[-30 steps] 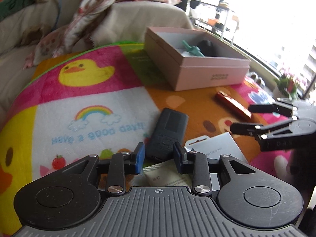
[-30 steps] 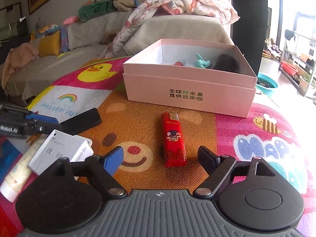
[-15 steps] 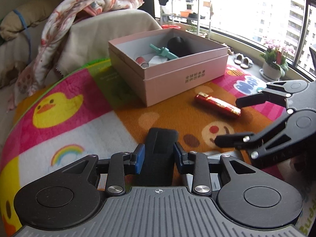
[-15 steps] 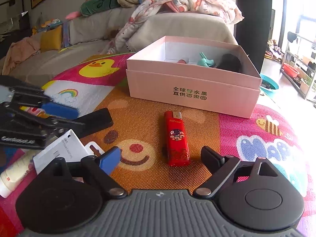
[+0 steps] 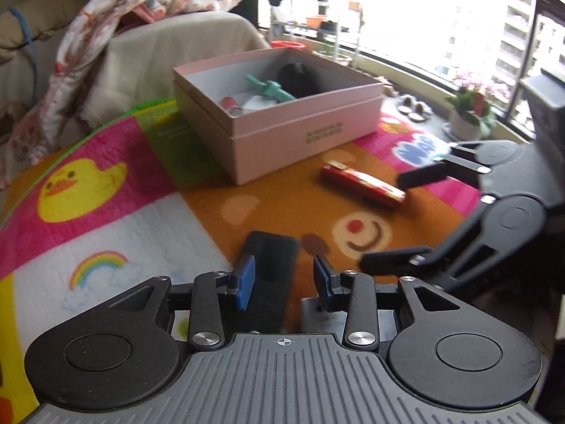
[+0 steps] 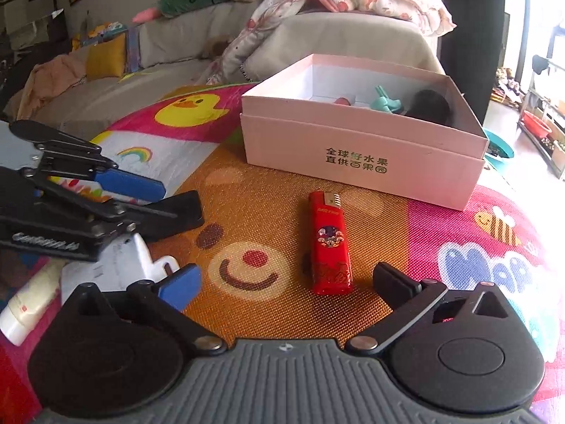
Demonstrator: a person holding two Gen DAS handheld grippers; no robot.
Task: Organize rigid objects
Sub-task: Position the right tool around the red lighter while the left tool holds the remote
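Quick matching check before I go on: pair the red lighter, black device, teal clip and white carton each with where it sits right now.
Things:
1. red lighter
2. black device
3. teal clip
4. white carton

Places:
A. inside the pink box
B. between the left gripper fingers
C. flat on the mat, ahead of the open right gripper
D. under the left gripper, beside a cream tube

Pairs: 1-C, 2-B, 3-A, 4-D
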